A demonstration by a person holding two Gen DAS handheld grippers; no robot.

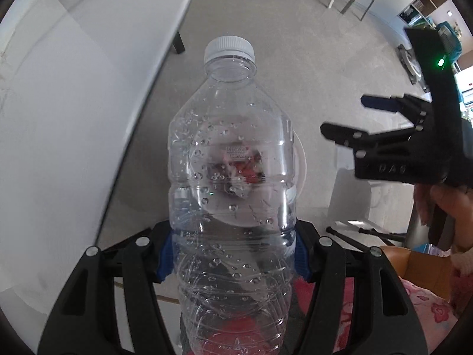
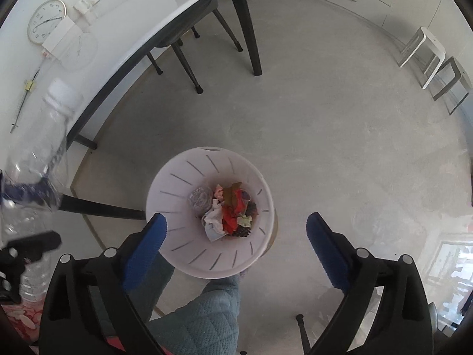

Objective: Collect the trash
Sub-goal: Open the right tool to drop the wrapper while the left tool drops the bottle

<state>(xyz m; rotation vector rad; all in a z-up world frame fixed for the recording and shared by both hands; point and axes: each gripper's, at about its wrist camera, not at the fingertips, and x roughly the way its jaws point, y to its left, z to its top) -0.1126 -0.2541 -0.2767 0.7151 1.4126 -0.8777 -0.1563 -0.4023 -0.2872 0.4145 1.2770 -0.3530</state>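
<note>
My left gripper is shut on a clear plastic bottle with a white cap and droplets inside; it holds the bottle around its middle, in the air. The bottle also shows at the left edge of the right wrist view. A white slotted trash bin stands on the floor below, holding crumpled paper, red scraps and other trash. My right gripper is open and empty, above the bin; it also shows in the left wrist view.
A white table with dark legs runs along the left, with a chair under it. Two stools stand at the far right. A wall clock hangs at upper left. A leg in teal quilted fabric is below the bin.
</note>
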